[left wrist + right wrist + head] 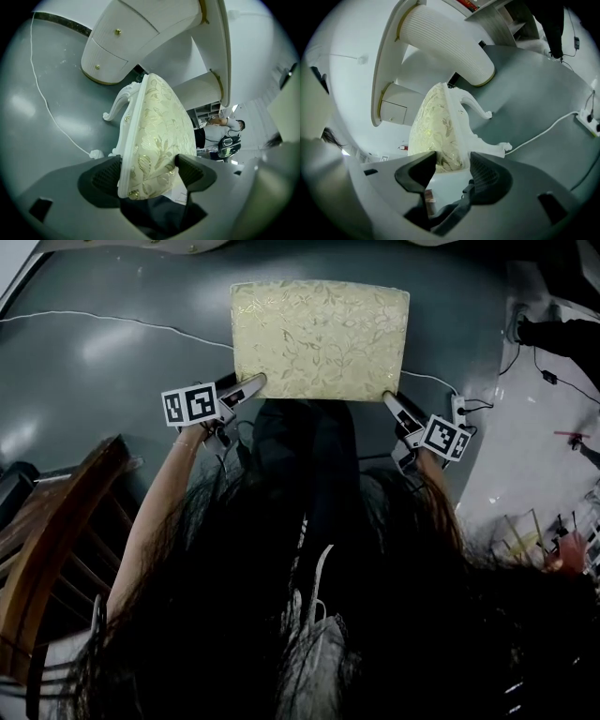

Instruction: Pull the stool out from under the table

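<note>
The stool (319, 338) has a cream floral cushion and a white carved frame, and stands on the grey floor just this side of the white table (187, 245). My left gripper (251, 387) is at its near left corner. In the left gripper view the seat edge (154, 131) fills the gap, with the left gripper (147, 176) shut on cushion and frame. My right gripper (392, 401) is at the near right corner. In the right gripper view that corner (436, 126) sits between the jaws, the right gripper (452, 171) closed on it.
A white cable (112, 320) runs across the floor to the stool's left, and a power strip (458, 409) lies by my right gripper. A wooden chair (47, 540) stands at the near left. The table's drawers (108, 51) and fluted leg (445, 42) are behind the stool.
</note>
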Motion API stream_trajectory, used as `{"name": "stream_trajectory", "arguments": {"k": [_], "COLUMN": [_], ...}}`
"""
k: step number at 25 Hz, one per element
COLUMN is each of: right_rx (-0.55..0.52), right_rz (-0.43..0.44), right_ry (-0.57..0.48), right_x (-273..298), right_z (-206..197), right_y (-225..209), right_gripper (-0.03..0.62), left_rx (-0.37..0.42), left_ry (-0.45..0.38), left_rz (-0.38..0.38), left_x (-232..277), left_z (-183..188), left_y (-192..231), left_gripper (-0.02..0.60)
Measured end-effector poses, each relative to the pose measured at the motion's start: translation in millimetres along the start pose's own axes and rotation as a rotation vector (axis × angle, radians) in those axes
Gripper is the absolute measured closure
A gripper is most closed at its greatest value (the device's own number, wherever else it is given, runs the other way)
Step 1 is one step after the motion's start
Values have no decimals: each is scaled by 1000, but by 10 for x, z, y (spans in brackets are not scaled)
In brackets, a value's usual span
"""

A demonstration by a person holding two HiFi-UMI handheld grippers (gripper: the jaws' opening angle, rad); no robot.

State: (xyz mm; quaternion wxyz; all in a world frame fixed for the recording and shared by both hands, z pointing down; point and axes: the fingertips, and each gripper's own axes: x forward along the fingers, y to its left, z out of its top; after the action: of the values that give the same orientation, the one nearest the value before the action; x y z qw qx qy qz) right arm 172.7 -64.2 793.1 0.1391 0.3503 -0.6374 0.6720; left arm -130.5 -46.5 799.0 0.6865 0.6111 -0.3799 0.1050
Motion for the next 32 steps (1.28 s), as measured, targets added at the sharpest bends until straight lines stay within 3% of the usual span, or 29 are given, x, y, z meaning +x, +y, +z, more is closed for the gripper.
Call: {"name": "stream_trajectory", "arguments": {"k": [8,12,15,18,22,27,32], "right_rx": [33,-36,-87,-136,-210,-227,-225], "right_rz": [-43,-124,-125,-100,-90,-60,-8], "right_ry": [39,51,47,45,19,-71,-170], "right_x": [26,-50,-102,-179,-315,-494,-694], "right_z": [-70,-29,35,107,226,286,297], "right_y": [-48,9,200,504,983,1769,2649], "right_gripper": [364,365,372,372,373,373,375], "left_rx": [1,14,45,106,191,318,456], "left_ry": [17,4,34,47,2,-64,-51], "left_rz": [53,96,63,39,16,-77,-128], "left_x": [20,-109,-275,-472,-691,-1032,-1368], "left_z": [-13,2,-7,52,250,418,386], "left_y": [65,37,-100,-306,-673,-1413,-2100], "left_gripper": [202,199,200,201,201,201,201]}}
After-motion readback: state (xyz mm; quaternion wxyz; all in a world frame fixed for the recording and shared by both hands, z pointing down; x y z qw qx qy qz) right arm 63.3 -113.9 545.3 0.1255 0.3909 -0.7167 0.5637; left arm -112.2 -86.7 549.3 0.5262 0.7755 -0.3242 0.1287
